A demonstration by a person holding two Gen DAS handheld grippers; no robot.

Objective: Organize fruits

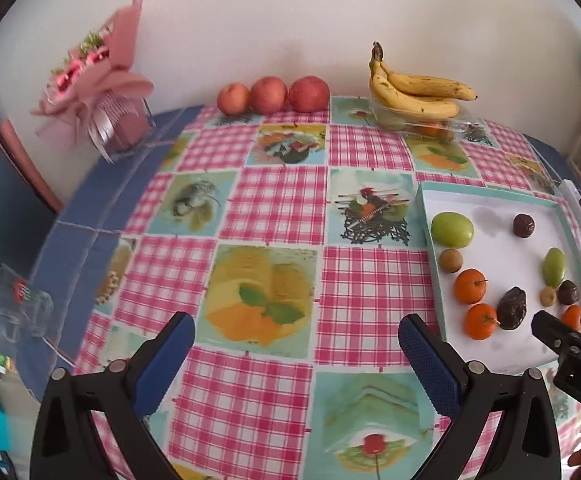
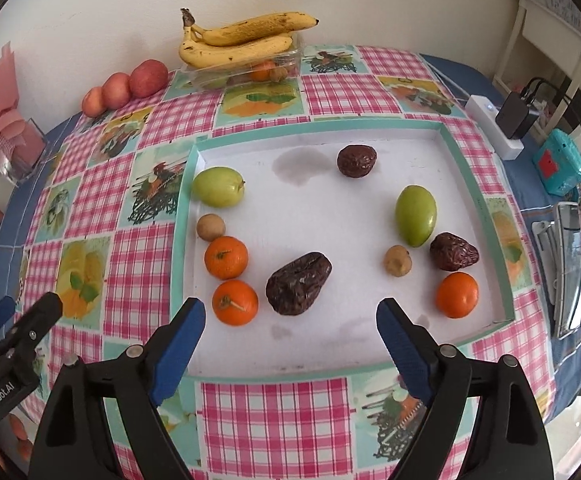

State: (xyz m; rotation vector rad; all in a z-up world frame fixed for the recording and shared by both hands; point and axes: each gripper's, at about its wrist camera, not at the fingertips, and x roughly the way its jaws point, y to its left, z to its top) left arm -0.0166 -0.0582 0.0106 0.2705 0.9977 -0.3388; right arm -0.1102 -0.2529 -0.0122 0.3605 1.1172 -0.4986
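A white tray (image 2: 330,344) with a teal rim lies on the checked tablecloth and holds loose fruit: two green fruits (image 2: 218,186) (image 2: 415,216), three oranges (image 2: 226,257) (image 2: 235,302) (image 2: 457,294), three dark wrinkled fruits (image 2: 299,283) (image 2: 356,161) (image 2: 453,252) and two small tan ones (image 2: 210,227) (image 2: 398,261). My right gripper (image 2: 290,320) is open and empty above the tray's near edge. My left gripper (image 1: 296,334) is open and empty over the cloth, left of the tray (image 1: 490,200). The right gripper's tip also shows in the left wrist view (image 1: 562,326).
Three red apples (image 1: 270,94) sit along the back wall. Bananas (image 1: 414,88) rest on a clear plastic box (image 1: 422,124) holding more fruit. A pink bouquet (image 1: 94,76) stands at the back left. A white power strip (image 2: 490,124), a teal box (image 2: 558,166) and clutter lie right of the tray.
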